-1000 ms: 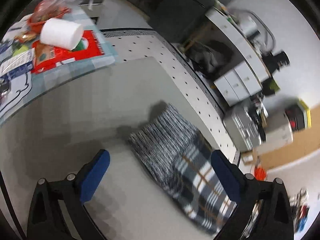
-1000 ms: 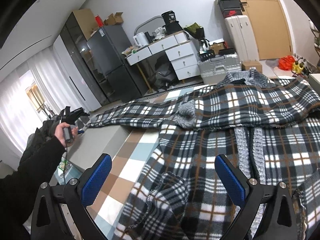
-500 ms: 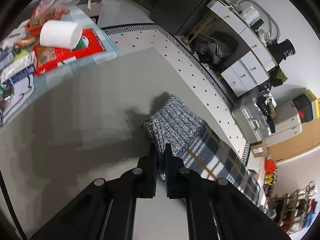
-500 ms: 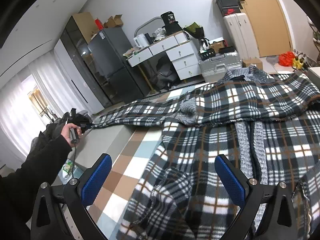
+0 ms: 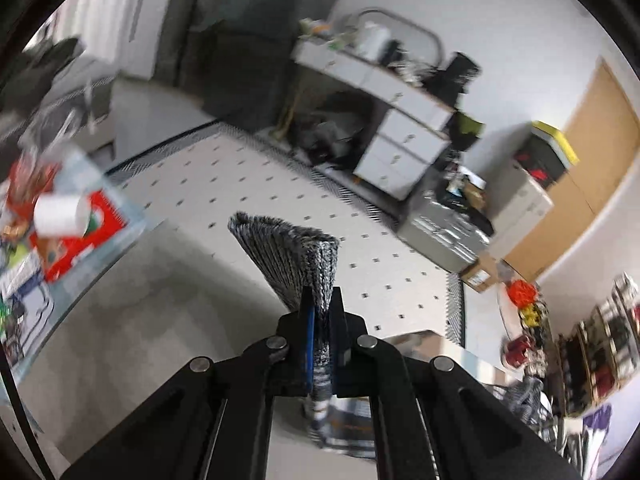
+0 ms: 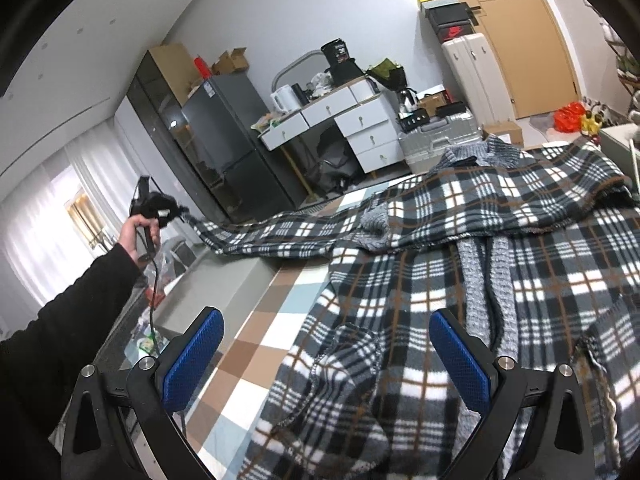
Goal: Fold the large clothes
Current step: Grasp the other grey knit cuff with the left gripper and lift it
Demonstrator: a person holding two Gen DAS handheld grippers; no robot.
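A large plaid jacket (image 6: 480,280) with grey knit trim lies spread over the checked table (image 6: 256,332). Its long sleeve (image 6: 280,236) stretches off to the left. My left gripper (image 5: 320,312) is shut on the sleeve's grey knit cuff (image 5: 292,256), which fans out above the jaws and is lifted off the grey surface. In the right wrist view the left gripper (image 6: 160,208) shows far left, raised in a hand. My right gripper (image 6: 326,356) is open and empty, hovering over the jacket's lower hem.
A grey box top (image 5: 152,308) lies under the left gripper. Beside it are a white paper roll (image 5: 60,216) and a red packet (image 5: 84,236). A white desk with drawers (image 6: 340,128), a dark fridge (image 6: 224,140) and a silver suitcase (image 6: 440,136) stand behind.
My left gripper closed on the knit cuff and lifted it up off the grey surface, pulling the sleeve taut. My right gripper stayed open over the jacket, nearly still.
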